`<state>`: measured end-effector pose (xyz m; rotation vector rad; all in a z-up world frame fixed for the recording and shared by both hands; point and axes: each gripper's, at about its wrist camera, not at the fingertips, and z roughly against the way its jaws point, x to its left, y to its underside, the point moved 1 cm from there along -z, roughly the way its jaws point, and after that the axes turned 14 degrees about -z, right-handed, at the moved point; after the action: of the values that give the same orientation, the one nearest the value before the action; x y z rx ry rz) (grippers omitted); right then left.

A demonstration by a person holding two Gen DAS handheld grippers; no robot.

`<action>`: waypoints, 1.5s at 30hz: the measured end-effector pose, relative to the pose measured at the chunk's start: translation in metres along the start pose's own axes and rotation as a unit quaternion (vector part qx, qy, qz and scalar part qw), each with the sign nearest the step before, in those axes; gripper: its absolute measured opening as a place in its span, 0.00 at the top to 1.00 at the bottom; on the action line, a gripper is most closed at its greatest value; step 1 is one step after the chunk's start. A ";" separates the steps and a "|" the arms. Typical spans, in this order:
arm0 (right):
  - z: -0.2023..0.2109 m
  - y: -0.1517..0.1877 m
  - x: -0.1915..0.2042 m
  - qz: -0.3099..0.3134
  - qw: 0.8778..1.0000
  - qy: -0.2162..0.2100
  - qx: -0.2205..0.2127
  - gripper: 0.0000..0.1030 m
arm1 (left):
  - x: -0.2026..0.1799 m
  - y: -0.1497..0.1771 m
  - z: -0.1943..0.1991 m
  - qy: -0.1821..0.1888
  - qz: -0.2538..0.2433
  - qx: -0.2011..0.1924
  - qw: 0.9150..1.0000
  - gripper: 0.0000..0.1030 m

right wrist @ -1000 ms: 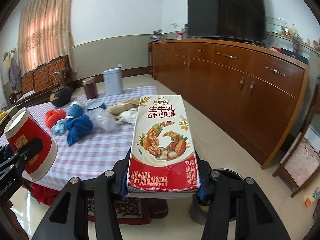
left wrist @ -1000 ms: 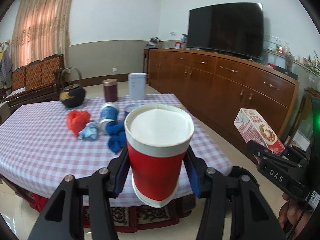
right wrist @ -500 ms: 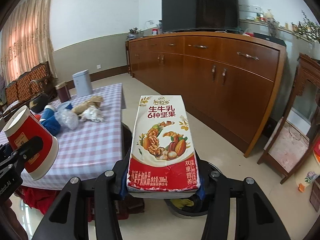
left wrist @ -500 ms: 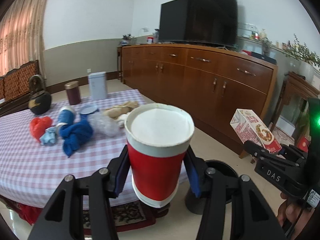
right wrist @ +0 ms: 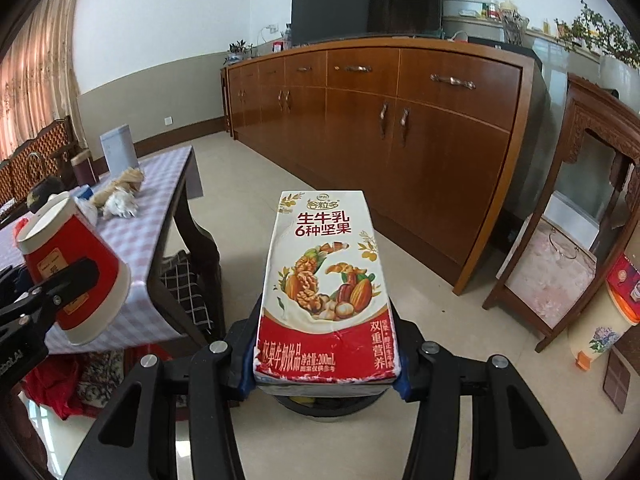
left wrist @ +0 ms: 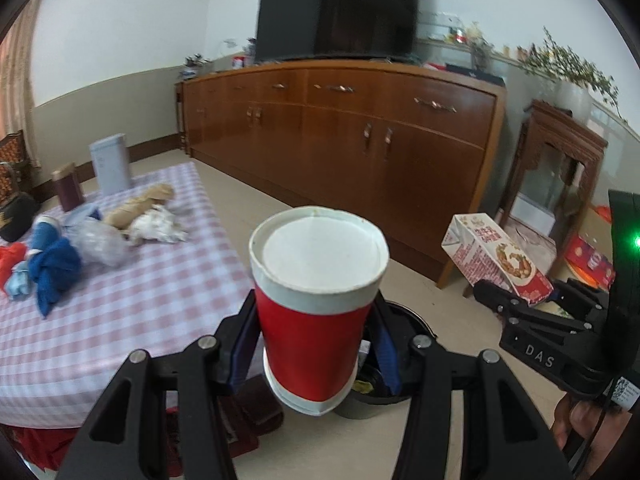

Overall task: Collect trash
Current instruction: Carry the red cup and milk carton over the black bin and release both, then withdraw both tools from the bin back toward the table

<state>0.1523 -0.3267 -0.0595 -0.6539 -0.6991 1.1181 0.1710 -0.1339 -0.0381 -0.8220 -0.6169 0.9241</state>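
While the red paper cup (left wrist: 316,316) sits upside down between the blue pads (left wrist: 244,344) of the left gripper (left wrist: 316,344), clamped at mid-body, the milk carton (right wrist: 328,296) lies flat, pinched at its base by the right gripper (right wrist: 326,364). Both hang above a black bin (left wrist: 404,320) on the floor beside the checked table (left wrist: 132,304).

Gripped red cup (left wrist: 316,312), milk carton (right wrist: 328,292)

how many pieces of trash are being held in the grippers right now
2: a red paper cup in the left gripper, a milk carton in the right gripper.
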 end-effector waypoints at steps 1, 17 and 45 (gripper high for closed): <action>-0.003 0.002 -0.005 0.003 1.000 0.004 0.003 0.48 | -0.005 0.001 -0.007 0.007 -0.004 0.005 1.000 0.48; -0.083 0.031 -0.051 0.051 0.995 -0.004 0.086 0.48 | -0.050 0.020 -0.094 0.083 -0.037 0.066 0.994 0.49; -0.173 0.066 -0.079 0.107 0.978 -0.005 0.177 0.00 | -0.053 0.067 -0.124 0.057 -0.014 0.146 0.988 0.03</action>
<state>0.2277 -0.4016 -0.2304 -0.4241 -0.4263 1.4043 0.2107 -0.1994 -0.1685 -0.5971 -0.3804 0.9098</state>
